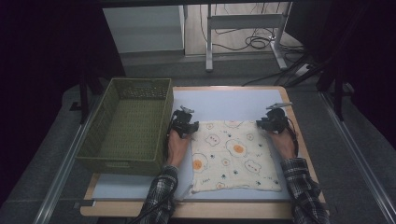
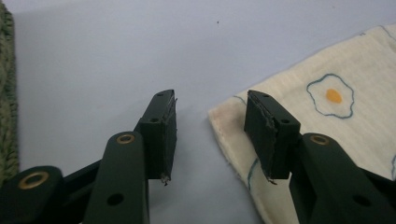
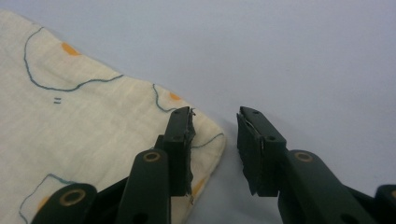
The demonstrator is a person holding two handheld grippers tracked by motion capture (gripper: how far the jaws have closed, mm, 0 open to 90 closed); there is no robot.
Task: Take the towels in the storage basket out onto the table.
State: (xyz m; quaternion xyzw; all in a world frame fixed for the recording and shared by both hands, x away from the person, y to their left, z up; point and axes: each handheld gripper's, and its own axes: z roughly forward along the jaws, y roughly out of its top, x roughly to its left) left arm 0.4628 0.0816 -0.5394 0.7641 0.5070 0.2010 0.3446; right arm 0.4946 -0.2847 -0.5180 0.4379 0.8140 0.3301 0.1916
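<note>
Cloth lies flat on the mat, right of the green basket. Left gripper and right gripper part-open, empty, each straddling a far corner. Risk: jaws shut on one layer's edge only, and the corner slips free.

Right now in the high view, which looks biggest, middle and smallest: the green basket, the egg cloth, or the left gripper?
1. Green basket
2. Egg cloth, nearly as big
3. Left gripper, much smaller
</note>
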